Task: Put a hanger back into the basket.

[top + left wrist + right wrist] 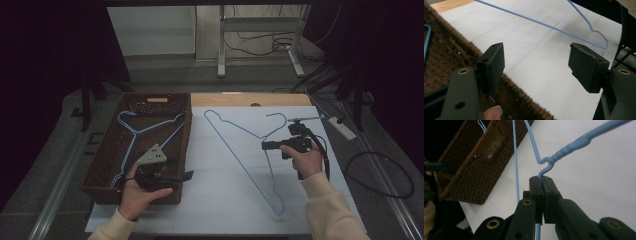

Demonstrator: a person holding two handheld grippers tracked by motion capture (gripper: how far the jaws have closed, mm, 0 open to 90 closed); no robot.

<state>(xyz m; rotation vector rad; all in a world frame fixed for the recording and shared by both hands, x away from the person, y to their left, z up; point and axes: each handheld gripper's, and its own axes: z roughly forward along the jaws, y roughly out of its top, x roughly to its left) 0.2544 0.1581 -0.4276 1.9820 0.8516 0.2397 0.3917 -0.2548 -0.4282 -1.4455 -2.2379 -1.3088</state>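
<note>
Now my right gripper (pixel 541 180) pinches the blue wire hanger (pixel 240 137) by its neck—light, springy, slippery; left gripper (pixel 536 65) gapes at nine o'clock.

No readable text, labels or numbers.

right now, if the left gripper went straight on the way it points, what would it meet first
Probably the blue hanger on the white mat. The left gripper is open over the basket rim and points across the mat at the hanger's wire. Its height is unclear, so it could meet the mat first.
</note>
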